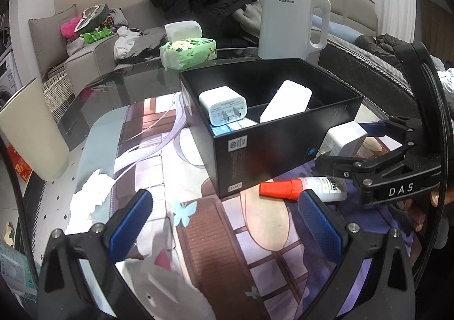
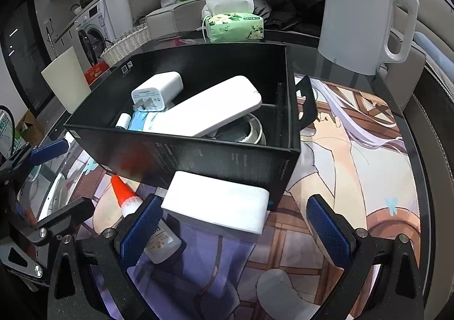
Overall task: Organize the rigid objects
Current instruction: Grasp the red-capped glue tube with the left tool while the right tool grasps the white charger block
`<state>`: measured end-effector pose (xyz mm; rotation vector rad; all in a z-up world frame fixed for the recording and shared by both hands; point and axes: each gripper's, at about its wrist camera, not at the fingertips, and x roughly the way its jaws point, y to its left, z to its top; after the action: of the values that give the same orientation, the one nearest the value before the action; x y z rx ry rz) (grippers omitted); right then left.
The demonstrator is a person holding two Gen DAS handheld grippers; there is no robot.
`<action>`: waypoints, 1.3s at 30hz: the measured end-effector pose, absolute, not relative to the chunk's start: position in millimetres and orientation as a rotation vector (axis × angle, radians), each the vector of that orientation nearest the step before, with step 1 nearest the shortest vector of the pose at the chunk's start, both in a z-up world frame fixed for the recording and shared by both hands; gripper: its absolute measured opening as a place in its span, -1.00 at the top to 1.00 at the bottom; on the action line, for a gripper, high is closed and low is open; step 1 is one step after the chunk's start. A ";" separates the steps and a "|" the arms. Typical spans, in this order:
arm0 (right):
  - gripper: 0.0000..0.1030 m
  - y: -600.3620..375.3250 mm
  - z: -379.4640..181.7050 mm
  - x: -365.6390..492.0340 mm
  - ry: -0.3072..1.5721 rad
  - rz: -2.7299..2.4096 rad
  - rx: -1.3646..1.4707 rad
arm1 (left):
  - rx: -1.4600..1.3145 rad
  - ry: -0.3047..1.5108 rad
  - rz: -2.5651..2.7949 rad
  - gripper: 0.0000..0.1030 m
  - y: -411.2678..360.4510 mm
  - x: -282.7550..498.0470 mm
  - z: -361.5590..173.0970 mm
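A black open box (image 1: 283,147) (image 2: 198,155) sits on the printed mat. Inside lie a white plug charger (image 1: 222,105) (image 2: 157,91), a white power bank (image 1: 285,104) (image 2: 215,105) and a small blue-white packet (image 2: 142,121). A white charger block (image 2: 218,203) (image 1: 343,138) lies on the mat against the box's near wall, between the fingers of my open right gripper (image 2: 235,223) (image 1: 354,144), which are not closed on it. A glue bottle with a red cap (image 1: 300,189) (image 2: 142,218) lies beside it. My left gripper (image 1: 224,220) is open and empty above the mat.
A white AUX kettle (image 1: 289,27) (image 2: 366,19) and a green tissue pack (image 1: 188,53) (image 2: 234,26) stand behind the box. A cream cup (image 1: 31,132) (image 2: 66,83) stands at the left table edge. Crumpled white tissue (image 1: 90,200) lies on the mat. A sofa with clothes is beyond.
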<state>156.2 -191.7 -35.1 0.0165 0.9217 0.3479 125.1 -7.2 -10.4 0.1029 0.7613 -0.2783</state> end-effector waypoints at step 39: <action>-0.99 -238.9 -45.3 154.5 0.955 0.303 -0.077 | 0.177 0.913 -0.420 -1.00 -76.9 143.7 -26.0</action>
<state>154.5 -238.9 -45.3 -0.0770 0.9550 0.3029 143.7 -76.9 -26.0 0.1772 0.9125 -0.4196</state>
